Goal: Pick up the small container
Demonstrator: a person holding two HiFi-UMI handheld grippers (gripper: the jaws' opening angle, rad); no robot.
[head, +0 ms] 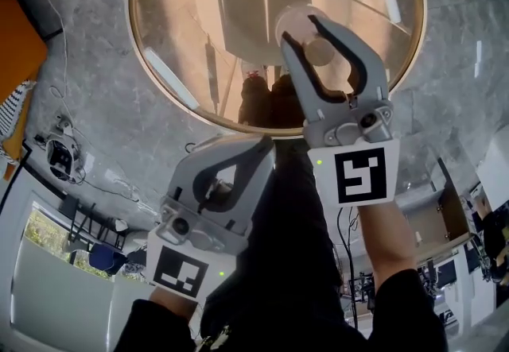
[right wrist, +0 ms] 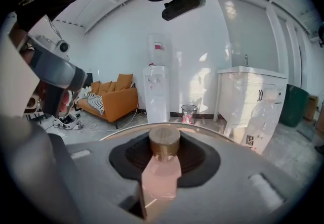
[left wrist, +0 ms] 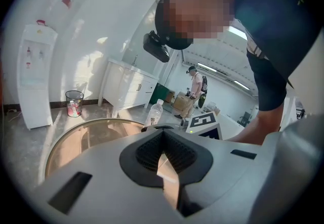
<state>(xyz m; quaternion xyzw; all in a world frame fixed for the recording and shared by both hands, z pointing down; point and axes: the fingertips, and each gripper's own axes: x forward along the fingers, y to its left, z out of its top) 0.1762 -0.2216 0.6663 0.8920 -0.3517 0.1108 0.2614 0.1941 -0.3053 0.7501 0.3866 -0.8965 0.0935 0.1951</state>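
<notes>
Small container [right wrist: 161,167] is clamped in the right gripper [head: 302,32], held above the near side of the round glass table [head: 159,64].
Looks light and rigid, with smooth sides that may slip and possibly fragile glass; best gripped on the body below the gold cap. Left gripper [head: 258,144] has its jaws together, empty. Count: one container, one water bottle [right wrist: 262,119] at the table's far edge.
</notes>
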